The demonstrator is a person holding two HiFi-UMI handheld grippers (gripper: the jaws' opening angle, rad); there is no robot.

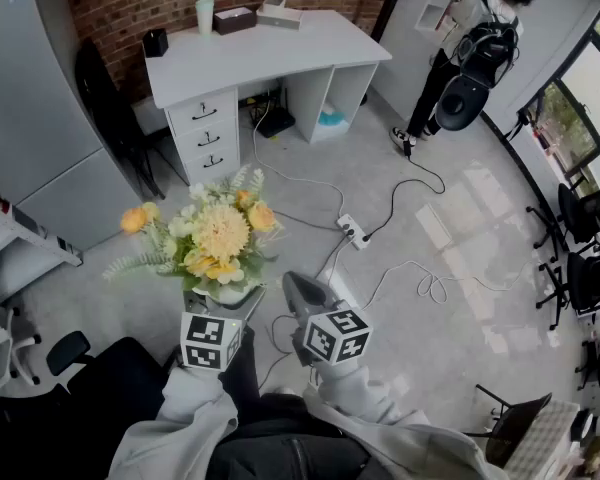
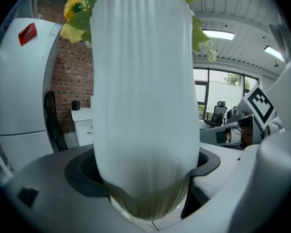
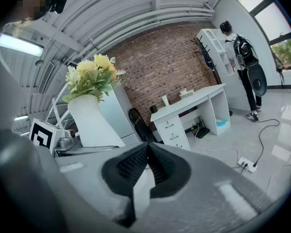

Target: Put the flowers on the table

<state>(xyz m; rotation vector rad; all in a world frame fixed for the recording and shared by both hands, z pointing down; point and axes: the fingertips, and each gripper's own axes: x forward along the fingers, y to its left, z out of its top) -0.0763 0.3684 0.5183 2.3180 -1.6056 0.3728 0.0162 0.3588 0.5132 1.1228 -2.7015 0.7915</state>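
One bunch of yellow flowers (image 1: pixel 215 238), lower left of centre in the head view, sits in a white vase (image 2: pixel 143 106) that my left gripper (image 1: pixel 225 303) clamps, jaws spread wide. Right gripper (image 3: pixel 146 152) is pinched closed, empty. I'd carry it upright to the white desk (image 1: pixel 280 53) up top. Its middle's bare, but cables (image 1: pixel 400 198) cross the floor.

You'll find no legible words or numbers: the red sticker (image 2: pixel 27 33) on the refrigerator (image 2: pixel 17 91) is blurred, and the left cube (image 1: pixel 211 342) and right cube (image 1: pixel 337 336) show only black-and-white square patterns.
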